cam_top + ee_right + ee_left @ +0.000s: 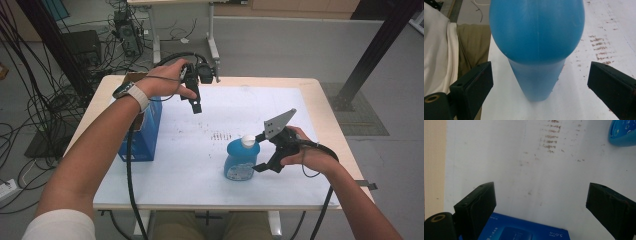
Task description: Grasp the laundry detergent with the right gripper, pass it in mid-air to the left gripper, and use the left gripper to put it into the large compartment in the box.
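High view is showing the blue bottle (242,160) standing upright on the white sheet (210,165) toward the near right of the desk (327,122), its white cap (248,140) on top. The right tongs (260,152) are sitting just beside it, reaching in from the right at cap and shoulder height. Right gripper view is showing those tongs spread wide, the bottle (536,47) standing between the jaws with clear gaps on both sides, so nothing is being gripped yet. To do this well, I judge they should be centring on the narrower body before squeezing, keeping the bottle upright. The left tongs (196,106) are hanging wide open and empty above the sheet, near the blue box (145,135) at the left edge.
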